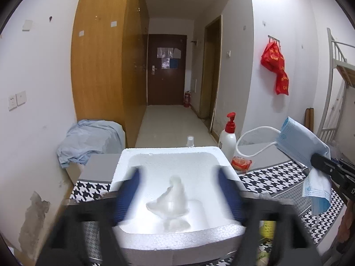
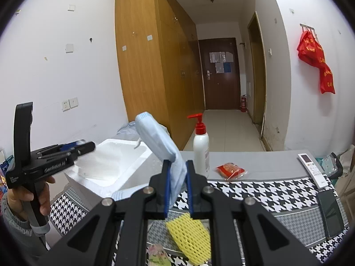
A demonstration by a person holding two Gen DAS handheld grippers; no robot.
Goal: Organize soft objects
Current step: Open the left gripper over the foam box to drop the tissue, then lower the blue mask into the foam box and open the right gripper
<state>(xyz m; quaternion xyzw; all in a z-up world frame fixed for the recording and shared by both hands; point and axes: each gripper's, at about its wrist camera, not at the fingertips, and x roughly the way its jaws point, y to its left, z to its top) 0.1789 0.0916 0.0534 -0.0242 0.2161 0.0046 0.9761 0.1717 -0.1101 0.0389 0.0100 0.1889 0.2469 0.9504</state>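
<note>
Nearest the right wrist camera, on the houndstooth cloth (image 2: 261,190) at the near edge of the desk, a yellow foam net sleeve (image 2: 190,237), lying flat just below the black fingers. Above it the right gripper (image 2: 178,166), pads pressed together on a pale blue face mask (image 2: 159,141), clamped at the lower end, the rest standing up and leaning to the left, one white ear loop curling out beyond. At the left edge of the desk a white foam box (image 1: 177,241), open on top, holding a crumpled clear plastic film (image 1: 170,204) loose on its floor near the near wall. Over the box the left gripper (image 1: 178,190), held in a hand (image 2: 33,199) with a grey sleeve, blue pads apart and blurred, nothing pressed between them, the film below the gap. Just past the box, toward the far edge, a small clear spray bottle (image 1: 190,140) and a white pump bottle with a red top (image 2: 200,146), upright. Right of the pump bottle a small red packet (image 2: 230,170) on the grey strip. At the far right corner a white remote control (image 2: 311,168), a dark phone (image 2: 330,212) nearer. Beyond the desk, left, a pale blue cloth (image 1: 88,139) heaped on a low box; on the far right wall a red bag (image 2: 315,59) hanging from a hook.
</note>
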